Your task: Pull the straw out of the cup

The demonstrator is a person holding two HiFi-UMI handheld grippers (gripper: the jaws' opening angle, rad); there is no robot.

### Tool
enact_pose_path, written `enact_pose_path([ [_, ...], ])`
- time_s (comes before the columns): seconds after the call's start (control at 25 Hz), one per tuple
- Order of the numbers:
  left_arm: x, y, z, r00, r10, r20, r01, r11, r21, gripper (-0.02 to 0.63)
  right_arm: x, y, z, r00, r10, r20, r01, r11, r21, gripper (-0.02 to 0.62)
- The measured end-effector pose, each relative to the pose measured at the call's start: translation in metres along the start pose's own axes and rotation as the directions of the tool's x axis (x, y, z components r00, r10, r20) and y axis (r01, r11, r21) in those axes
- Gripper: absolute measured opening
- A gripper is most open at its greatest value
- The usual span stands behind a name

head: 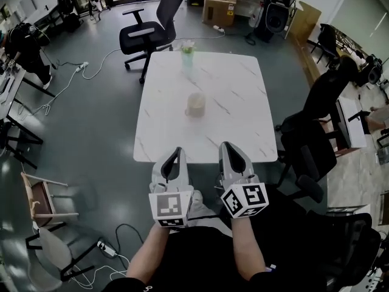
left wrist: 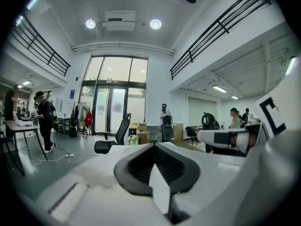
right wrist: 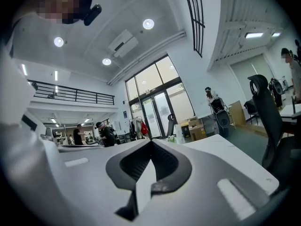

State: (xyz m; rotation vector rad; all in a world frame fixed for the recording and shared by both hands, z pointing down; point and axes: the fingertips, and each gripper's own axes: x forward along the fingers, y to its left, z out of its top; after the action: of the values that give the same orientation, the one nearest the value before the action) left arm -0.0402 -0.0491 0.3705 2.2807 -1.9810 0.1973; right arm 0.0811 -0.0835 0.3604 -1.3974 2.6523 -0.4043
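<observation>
White marble-veined table, standing in a grey-floored workshop hall.

Task item: beige cup, upright near the table's middle, well apart from every edge. No straw can be made out in it from the head view; it is too small to tell.

Second vessel: pale green cup at the table's far edge, with something pale standing out of its top. Whether that is the straw cannot be told.

Tools: left gripper, jaws closed together with nothing between them, as the left gripper view confirms. Right gripper, jaws likewise closed and empty. Both hang side by side at the table's near edge, over the person's lap, well apart from either cup.

Progress, as judged: nothing done. Left to do are the reach across the table, opening a jaw pair, closing on the straw and drawing it upward, probably with the other gripper steadying the cup.

Surroundings: black office chair at the far side; second black chair to the right; cardboard boxes beyond; cables on the floor; wooden chair lower left.

Obstructions: none seen between the grippers and the cups.
</observation>
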Motion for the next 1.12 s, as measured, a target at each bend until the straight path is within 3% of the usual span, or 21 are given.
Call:
enact_pose_path([
  [0.48,0.074,-0.003,0.017,1.0,-0.011,0.003,0.011,1.0,0.022,0.002,0.065,-0.03,0.012,0.998,0.065,-0.019,-0.065,0.998,0.0,0.003],
  [1.12,0.124,0.022,-0.01,0.997,-0.041,-0.064,0.039,0.999,-0.033,0.002,0.112,-0.032,-0.013,0.994,0.05,-0.093,-0.051,0.999,-0.007,0.003],
])
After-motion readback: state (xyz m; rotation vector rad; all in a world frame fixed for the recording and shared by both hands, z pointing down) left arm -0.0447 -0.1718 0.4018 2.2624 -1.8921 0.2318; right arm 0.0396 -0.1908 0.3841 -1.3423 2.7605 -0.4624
